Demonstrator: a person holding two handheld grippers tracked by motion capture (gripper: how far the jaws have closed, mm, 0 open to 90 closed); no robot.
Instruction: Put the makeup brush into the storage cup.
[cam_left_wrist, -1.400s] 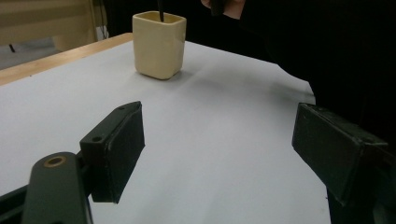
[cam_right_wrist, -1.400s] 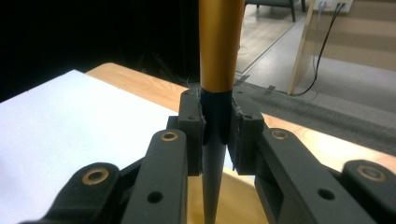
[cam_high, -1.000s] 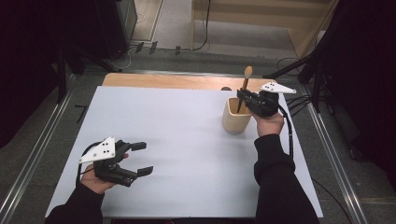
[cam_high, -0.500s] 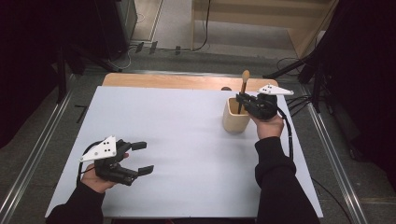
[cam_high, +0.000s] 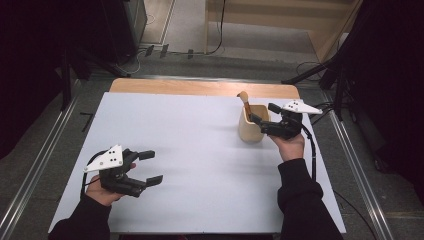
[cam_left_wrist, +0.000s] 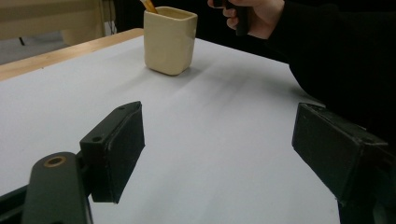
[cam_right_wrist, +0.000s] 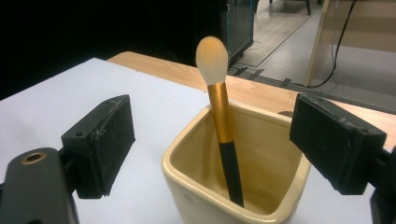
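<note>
Jaws apart on both: right gripper (cam_high: 263, 115) beside cup (cam_right_wrist: 233, 186), brush (cam_right_wrist: 219, 112) leaning inside, apparently untouched; left gripper (cam_high: 150, 167) low over table (cam_high: 200, 150).

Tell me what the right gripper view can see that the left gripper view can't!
The right gripper view looks down into the cup and shows the whole brush: fluffy pale tip, gold band, black handle leaning inside, between the right tool's open jaws.

The left gripper view shows the cup's outside from far off, the person's other hand and dark sleeve, and the left tool open over bare table.

Both show the cream cup, the brush and the white table.
</note>
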